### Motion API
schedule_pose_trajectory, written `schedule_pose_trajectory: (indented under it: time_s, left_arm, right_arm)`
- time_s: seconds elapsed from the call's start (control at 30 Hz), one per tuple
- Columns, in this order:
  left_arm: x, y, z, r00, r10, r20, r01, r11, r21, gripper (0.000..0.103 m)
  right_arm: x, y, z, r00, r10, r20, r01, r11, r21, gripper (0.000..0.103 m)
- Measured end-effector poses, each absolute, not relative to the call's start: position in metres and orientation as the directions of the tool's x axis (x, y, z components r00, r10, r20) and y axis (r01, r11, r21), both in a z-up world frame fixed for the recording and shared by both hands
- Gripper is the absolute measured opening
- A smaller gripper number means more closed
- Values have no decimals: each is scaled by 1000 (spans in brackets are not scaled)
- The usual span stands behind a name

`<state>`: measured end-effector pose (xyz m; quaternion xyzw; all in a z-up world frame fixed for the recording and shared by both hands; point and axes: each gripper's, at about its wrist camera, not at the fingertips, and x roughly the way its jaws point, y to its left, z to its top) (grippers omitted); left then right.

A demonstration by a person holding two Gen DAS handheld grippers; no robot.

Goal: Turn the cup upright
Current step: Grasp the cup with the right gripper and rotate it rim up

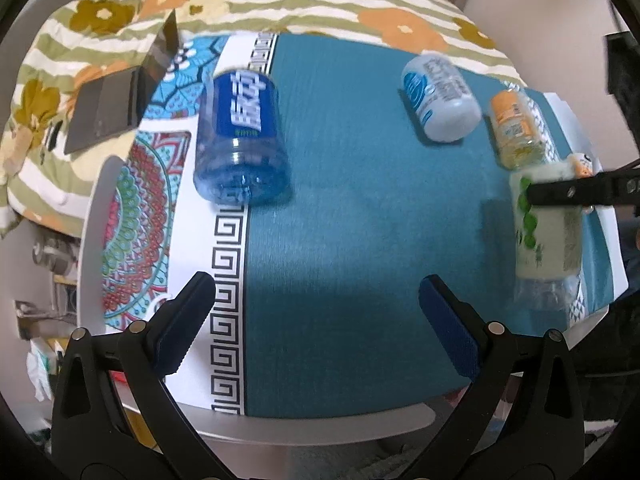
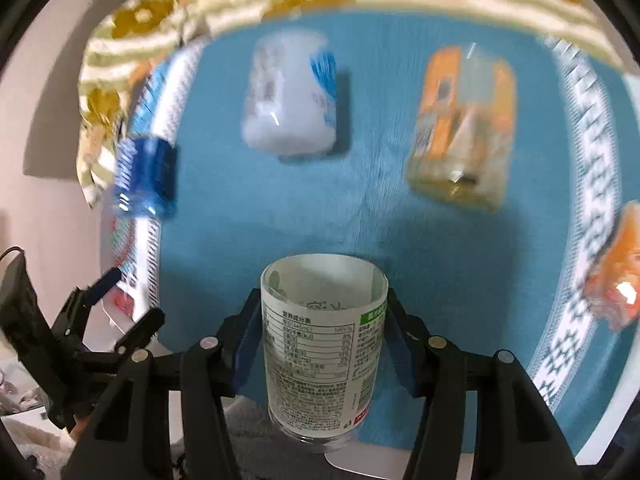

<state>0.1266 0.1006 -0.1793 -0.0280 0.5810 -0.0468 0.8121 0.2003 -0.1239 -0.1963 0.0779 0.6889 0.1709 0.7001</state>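
A clear cup with a white and green label point(image 2: 320, 344) sits between the blue pads of my right gripper point(image 2: 324, 300), which is shut on it. Its open mouth points away from the right wrist camera and its clear base points toward it. In the left wrist view the same cup point(image 1: 548, 236) is at the table's right edge, with a black finger of the right gripper point(image 1: 568, 192) across its upper part. I cannot tell whether it touches the cloth. My left gripper point(image 1: 316, 284) hangs open over the teal cloth with nothing in it, and shows at the lower left point(image 2: 134, 296).
A blue cup point(image 1: 242, 136), a white cup point(image 1: 440, 96) and an orange cup point(image 1: 516, 132) appear to lie on their sides on the teal tablecloth point(image 1: 360, 220). A laptop point(image 1: 120, 96) rests on a flowered quilt beyond the table. The round table's edge point(image 1: 320, 432) is near.
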Motion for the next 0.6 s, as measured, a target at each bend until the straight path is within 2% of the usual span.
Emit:
schedule_pose_trajectory:
  time_s: [0.1,0.2,0.27,0.4,0.6]
  left_arm:
    - [127,98,-171,334,-112,-936,43,994,-104,103]
    - [128,95,-166,339,-117,-933,46,993,-108,103]
    - [128,94,-166,342,-108,-933,54,994,-95,103]
    - [125,92,-170,340,-85,-936,73,995,-64,103]
    - [121,97,-180,326,-73,-942,77,996,-50,103]
  right_arm:
    - [189,-133,-166,219,356,-909,-127,934,335,52]
    - [173,-137,-150,483,312,-818,-123,949,289,52]
    - [166,-135,-152,600,268,-754,-122,962,244,52]
    - [163,-127,-166,693,213,-689,-96,974,205,53]
    - [166,-125,-179,740,155,-655,-14,976,216,53]
